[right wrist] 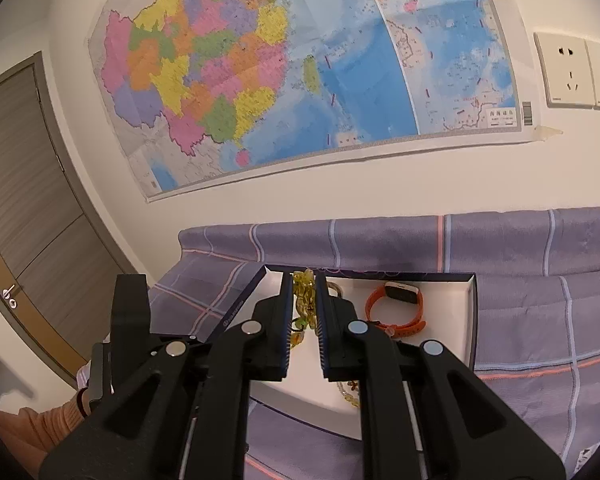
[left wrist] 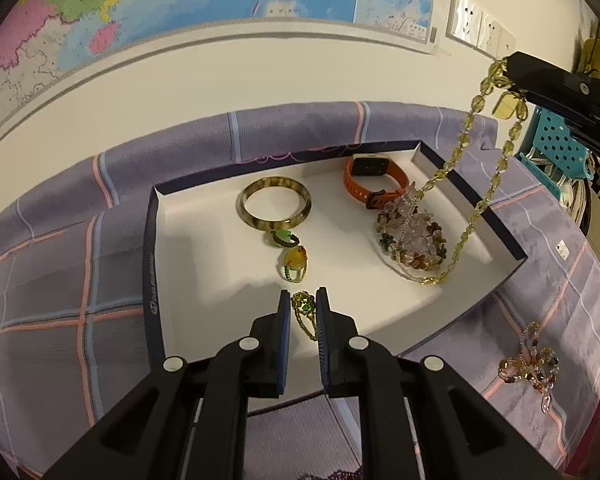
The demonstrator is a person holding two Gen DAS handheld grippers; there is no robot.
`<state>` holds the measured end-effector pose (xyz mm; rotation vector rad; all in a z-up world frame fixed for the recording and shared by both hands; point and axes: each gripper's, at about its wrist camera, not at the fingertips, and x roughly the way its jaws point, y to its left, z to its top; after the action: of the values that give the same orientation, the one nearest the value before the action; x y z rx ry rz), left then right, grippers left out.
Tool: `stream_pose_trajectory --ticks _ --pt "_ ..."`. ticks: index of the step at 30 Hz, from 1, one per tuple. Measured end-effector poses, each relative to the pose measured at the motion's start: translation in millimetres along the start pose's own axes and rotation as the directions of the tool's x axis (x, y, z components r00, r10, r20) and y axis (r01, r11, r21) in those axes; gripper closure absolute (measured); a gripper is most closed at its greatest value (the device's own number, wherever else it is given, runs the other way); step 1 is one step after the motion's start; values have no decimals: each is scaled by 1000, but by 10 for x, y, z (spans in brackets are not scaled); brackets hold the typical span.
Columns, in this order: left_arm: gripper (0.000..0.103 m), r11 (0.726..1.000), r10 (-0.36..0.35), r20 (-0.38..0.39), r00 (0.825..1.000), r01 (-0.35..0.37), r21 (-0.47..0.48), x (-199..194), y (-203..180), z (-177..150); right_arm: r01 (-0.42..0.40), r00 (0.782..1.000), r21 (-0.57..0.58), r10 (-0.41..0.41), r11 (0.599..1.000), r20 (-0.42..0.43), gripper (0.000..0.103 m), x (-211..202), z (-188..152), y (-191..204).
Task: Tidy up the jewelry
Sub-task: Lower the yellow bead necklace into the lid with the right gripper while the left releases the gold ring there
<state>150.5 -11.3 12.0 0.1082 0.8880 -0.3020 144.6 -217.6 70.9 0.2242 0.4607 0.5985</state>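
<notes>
Jaws of left gripper (left wrist: 303,304) pinched nearly closed on a small green-and-gold beaded ring (left wrist: 302,307), its fine chain loop dangling below, held just above the near edge of the tray (left wrist: 153,264). Jaws of right gripper (right wrist: 304,304) clamped tight on the yellow bead necklace (left wrist: 462,152), lifted high over the tray's right side so the long strand hangs free (probably to keep it from tangling while lowered), lowest loop resting on the white floor near the right corner.

Laid out already in the shallow dark-walled tray: a smooth, glossy horn-coloured bangle (left wrist: 275,204) toward the far left, two small beaded rings (left wrist: 292,256) just in front of it, an orange rubbery watch (left wrist: 374,178) at the far right, a knobbly heap of chip-stone bracelets (left wrist: 414,240) beside it. Seemingly grouped by kind, small pieces in a column down the middle.

Left outside on the lilac checked bedspread (left wrist: 60,280), well apart to the right: one more amber-toned beaded bracelet (left wrist: 530,364), not yet sorted.
</notes>
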Motion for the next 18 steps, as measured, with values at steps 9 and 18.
stream_pose_trajectory --ticks 9,18 --pt "92 1000 1 -50 999 -2 -22 191 45 18 5 999 13 -4 1000 -53 92 223 -94 -95" --pt "92 999 22 -71 997 -25 -32 292 75 54 23 993 38 -19 999 -116 92 444 -230 -252"
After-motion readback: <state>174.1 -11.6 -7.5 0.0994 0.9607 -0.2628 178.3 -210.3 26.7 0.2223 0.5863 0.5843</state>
